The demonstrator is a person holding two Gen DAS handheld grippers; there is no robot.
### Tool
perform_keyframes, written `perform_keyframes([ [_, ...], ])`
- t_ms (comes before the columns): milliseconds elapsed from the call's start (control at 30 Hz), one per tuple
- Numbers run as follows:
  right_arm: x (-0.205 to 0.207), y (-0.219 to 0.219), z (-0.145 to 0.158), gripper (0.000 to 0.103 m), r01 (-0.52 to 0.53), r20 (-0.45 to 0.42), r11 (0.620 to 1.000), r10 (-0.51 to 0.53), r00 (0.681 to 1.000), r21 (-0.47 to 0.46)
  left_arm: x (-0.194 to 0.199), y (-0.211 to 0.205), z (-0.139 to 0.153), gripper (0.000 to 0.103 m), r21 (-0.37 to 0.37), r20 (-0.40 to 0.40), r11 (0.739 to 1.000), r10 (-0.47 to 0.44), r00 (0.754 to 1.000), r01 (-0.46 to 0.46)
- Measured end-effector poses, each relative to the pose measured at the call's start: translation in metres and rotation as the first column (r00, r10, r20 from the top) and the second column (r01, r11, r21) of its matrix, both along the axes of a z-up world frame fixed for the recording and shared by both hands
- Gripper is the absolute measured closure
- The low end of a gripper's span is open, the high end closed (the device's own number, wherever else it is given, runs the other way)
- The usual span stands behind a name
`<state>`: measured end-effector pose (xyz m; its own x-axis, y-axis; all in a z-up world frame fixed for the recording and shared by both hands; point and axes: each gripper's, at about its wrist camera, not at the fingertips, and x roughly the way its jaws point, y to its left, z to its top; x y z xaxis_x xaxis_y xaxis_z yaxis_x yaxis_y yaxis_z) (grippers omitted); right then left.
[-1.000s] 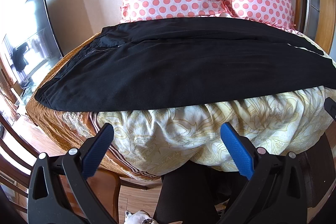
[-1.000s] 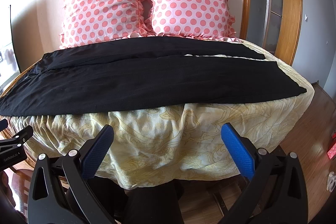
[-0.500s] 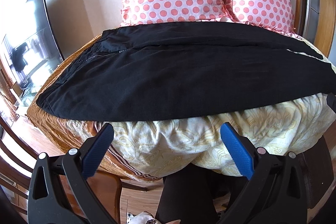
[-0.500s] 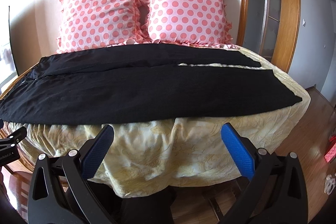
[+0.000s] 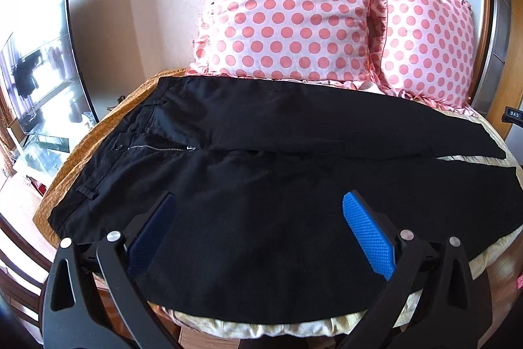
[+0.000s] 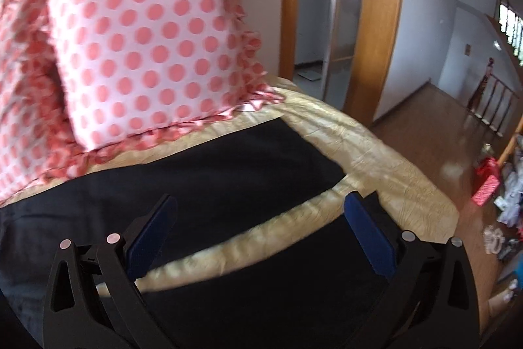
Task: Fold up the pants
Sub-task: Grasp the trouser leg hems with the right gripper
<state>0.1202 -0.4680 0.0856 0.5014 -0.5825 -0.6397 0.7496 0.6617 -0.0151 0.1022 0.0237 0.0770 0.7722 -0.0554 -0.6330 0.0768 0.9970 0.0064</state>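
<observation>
Black pants (image 5: pixel 261 179) lie spread flat across the bed, waistband and zipper (image 5: pixel 157 147) at the left, the two legs running right with a narrow gap between them. My left gripper (image 5: pixel 258 218) is open and empty, hovering over the near leg close to the crotch. In the right wrist view the leg ends (image 6: pixel 228 172) lie on the yellow bedspread (image 6: pixel 376 152). My right gripper (image 6: pixel 260 218) is open and empty above the gap between the two legs, near the hems.
Two pink polka-dot pillows (image 5: pixel 287 12) stand against the wall behind the pants. A mirror (image 5: pixel 42 64) leans at the left of the bed. A wooden door frame (image 6: pixel 382 22) and wood floor (image 6: pixel 434 126) with scattered items lie to the right.
Both grippers have moved forward and up from in front of the bed edge to above the pants. The right one has also swung right toward the leg ends. Both stay open.
</observation>
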Motion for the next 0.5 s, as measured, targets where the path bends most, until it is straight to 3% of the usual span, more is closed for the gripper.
perform_keyframes([
  [100, 0.055, -0.047, -0.014, 0.001, 0.092, -0.111, 0.995, -0.096, 0.989, -0.036, 0.022, -0.002, -0.004, 0.002, -0.019, -0.014, 1.0, 0.025, 1.0, -0.025],
  [200, 0.097, -0.093, -0.04, 0.001, 0.178, -0.182, 0.983, -0.167, 0.969, 0.042, 0.037, -0.003, -0.009, 0.002, 0.008, -0.002, 0.996, 0.09, 0.996, -0.09],
  [300, 0.12, -0.126, -0.059, 0.011, 0.249, -0.186, 0.953, -0.216, 0.958, 0.175, 0.051, -0.007, -0.014, 0.002, 0.078, 0.012, 0.991, 0.111, 0.994, -0.112],
  [400, 0.142, -0.14, -0.073, 0.018, 0.306, -0.223, 0.934, -0.263, 0.939, 0.185, 0.062, -0.012, -0.021, 0.002, 0.14, -0.005, 0.986, 0.093, 0.996, -0.091],
  [500, 0.151, -0.149, -0.083, 0.026, 0.335, -0.216, 0.915, -0.289, 0.933, 0.225, 0.07, -0.013, -0.028, 0.002, 0.121, -0.044, 0.991, 0.059, 0.997, -0.054],
])
